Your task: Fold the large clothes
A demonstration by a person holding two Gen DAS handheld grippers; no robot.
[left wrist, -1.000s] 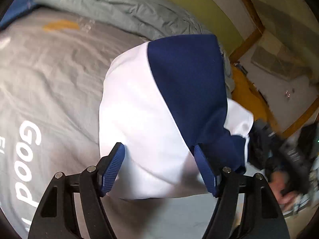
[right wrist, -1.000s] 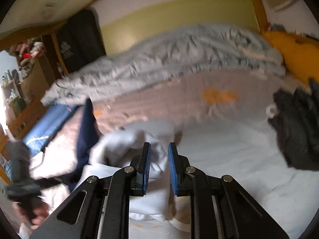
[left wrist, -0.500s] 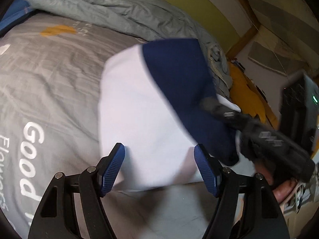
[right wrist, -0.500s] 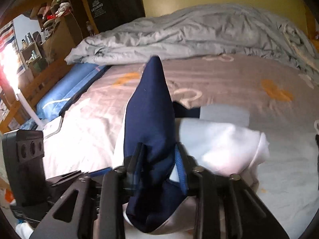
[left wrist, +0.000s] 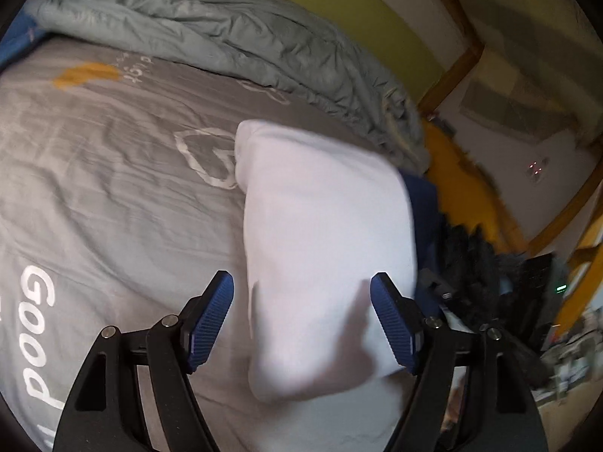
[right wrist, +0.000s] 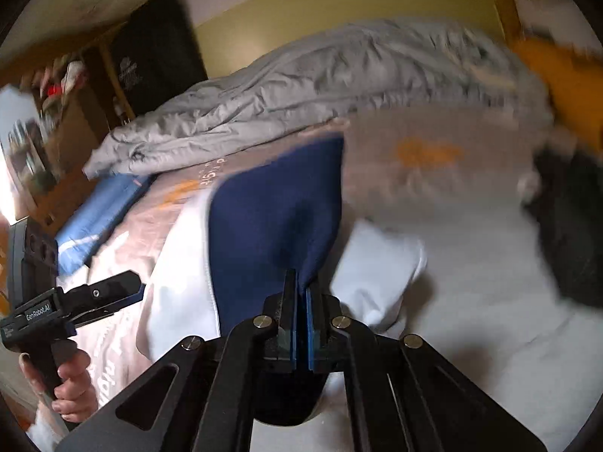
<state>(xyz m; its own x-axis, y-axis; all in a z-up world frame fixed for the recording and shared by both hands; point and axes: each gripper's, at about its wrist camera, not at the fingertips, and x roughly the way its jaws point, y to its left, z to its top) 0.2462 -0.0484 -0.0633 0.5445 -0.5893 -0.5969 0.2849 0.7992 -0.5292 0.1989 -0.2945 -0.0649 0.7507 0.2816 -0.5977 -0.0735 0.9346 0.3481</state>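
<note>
A white and navy sweatshirt (left wrist: 324, 226) lies on the grey bed sheet (left wrist: 94, 188). In the left wrist view almost only its white body shows, with a navy strip (left wrist: 422, 203) along its right edge. My left gripper (left wrist: 301, 282) hovers over the near end of the white cloth. Its jaws are opening, wide apart, and the pads do not press on the cloth. My right gripper (right wrist: 301, 286) is shut on a corner of the navy panel (right wrist: 271, 218), which stands up from the white body (right wrist: 181, 282). A white sleeve (right wrist: 380, 263) lies to the right.
A crumpled grey duvet (left wrist: 226, 37) runs along the far side of the bed. A black garment (right wrist: 565, 226) and an orange cloth (left wrist: 463, 180) sit at the right end. A blue pillow (right wrist: 101, 211) lies at the left, with wooden shelves (right wrist: 49, 113) behind it.
The right gripper came down, shut on the navy cloth and pulled it off the white body. In the left wrist view the navy panel is gone from the top.
</note>
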